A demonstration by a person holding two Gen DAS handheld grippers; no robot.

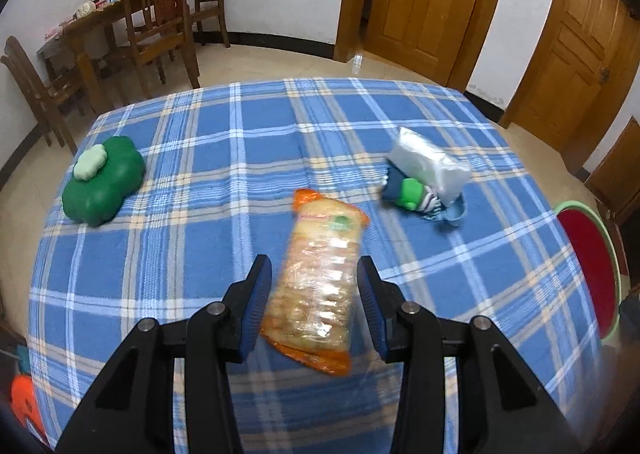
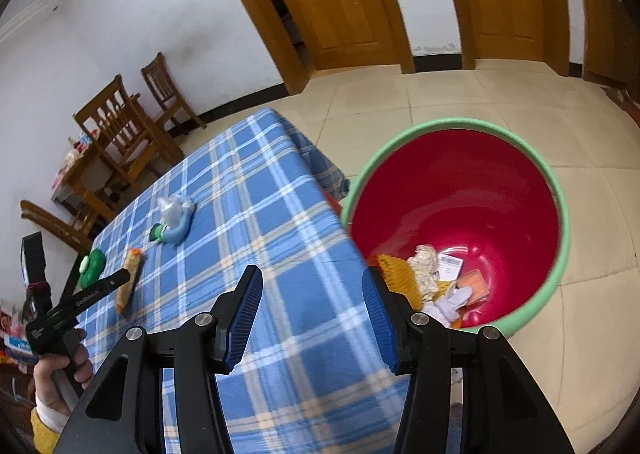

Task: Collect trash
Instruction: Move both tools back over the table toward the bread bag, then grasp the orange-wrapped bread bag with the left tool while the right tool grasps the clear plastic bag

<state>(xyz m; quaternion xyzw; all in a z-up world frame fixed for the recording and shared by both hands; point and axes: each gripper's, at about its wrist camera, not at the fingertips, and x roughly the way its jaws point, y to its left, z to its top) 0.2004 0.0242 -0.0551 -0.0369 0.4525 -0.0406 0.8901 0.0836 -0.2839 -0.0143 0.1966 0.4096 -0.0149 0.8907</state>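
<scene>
Left gripper (image 1: 314, 286): jaws apart around an orange cracker packet (image 1: 316, 286), not visibly pressing it.
Right gripper (image 2: 312, 310): parted, empty, beside the red bin (image 2: 556, 190).

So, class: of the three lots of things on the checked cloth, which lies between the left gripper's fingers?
The orange snack packet; the green box and the white bag lie farther off.

Blue plaid tablecloth (image 1: 240, 182), orange-edged snack packet (image 1: 316, 278), green clover box (image 1: 104, 184), red green-rimmed bin (image 2: 460, 194)
</scene>
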